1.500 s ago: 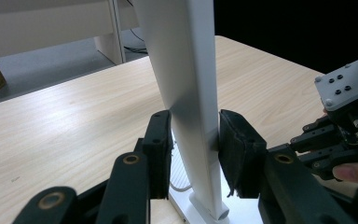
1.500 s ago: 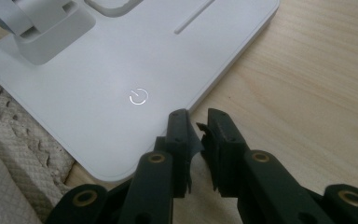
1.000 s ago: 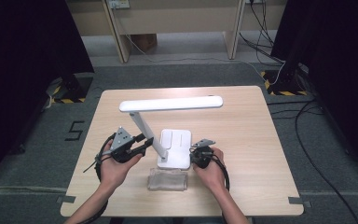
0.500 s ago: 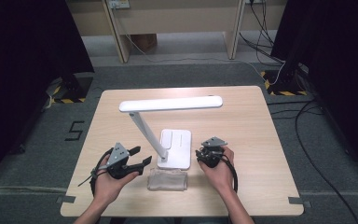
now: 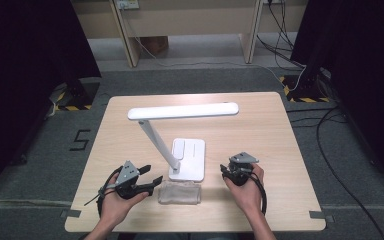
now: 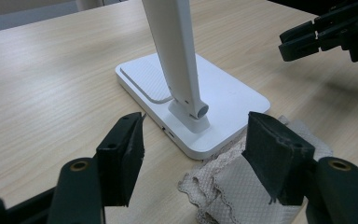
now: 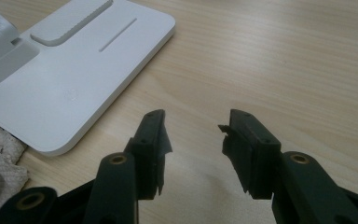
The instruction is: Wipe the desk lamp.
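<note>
A white desk lamp stands mid-table, its flat base (image 5: 192,157) under a slanted arm (image 5: 155,140) and a long head (image 5: 182,110). A folded pale cloth (image 5: 180,192) lies against the base's near edge. My left gripper (image 5: 150,174) sits left of the cloth and points right. Its jaws have just been opening and stand open (image 6: 196,128), facing the lamp's hinge (image 6: 191,105), with the cloth (image 6: 233,186) below one jaw. My right gripper (image 5: 224,171) is right of the base (image 7: 74,70). Its jaws have just been opening too and hold nothing (image 7: 196,119).
The light wooden table (image 5: 260,130) has bare wood right of and behind the lamp. Its near edge runs just below both hands. Grey carpet surrounds it, with cables (image 5: 330,150) on the floor at the right and wooden furniture legs (image 5: 125,40) beyond.
Both grippers have drawn away from the lamp and opened their jaws. The left hand came toward the near edge; the right hand shifted right, off the base.
</note>
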Available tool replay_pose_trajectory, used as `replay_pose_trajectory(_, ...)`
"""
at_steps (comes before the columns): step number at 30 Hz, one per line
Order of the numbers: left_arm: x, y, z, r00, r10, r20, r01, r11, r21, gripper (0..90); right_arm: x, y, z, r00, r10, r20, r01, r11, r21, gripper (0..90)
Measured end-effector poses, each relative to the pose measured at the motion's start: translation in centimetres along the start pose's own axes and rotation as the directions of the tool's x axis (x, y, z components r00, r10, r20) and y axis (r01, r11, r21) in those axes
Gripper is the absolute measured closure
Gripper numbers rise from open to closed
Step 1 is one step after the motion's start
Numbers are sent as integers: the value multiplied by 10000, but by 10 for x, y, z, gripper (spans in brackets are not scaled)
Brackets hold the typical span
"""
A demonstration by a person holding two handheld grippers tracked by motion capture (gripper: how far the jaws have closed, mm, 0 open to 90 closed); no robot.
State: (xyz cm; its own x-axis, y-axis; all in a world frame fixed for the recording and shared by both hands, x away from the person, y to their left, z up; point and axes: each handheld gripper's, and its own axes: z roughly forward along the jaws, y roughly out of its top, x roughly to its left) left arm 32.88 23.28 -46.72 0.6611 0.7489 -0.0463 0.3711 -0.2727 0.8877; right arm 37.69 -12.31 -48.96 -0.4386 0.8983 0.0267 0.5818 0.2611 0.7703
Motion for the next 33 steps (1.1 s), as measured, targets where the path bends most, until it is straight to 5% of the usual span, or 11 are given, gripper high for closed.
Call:
replay_pose_trajectory(17, -1, -10, 28, 9941, -616, 893, 543, 9952, 818, 353, 6, -3, -6, 9995, -222, -219, 221, 9998, -27, 558)
replay_pose_trajectory(26, -9, -14, 41, 9820, -391, 1847, 104, 9881, 1537, 350, 21, 1, -4, 9981, -428, -442, 427, 9991, -31, 555)
replay_pose_trajectory(33, -13, -26, 50, 9826, -433, 1804, 69, 9801, 1982, 338, 31, 4, 0, 9936, -775, -823, 780, 9970, 31, 550)
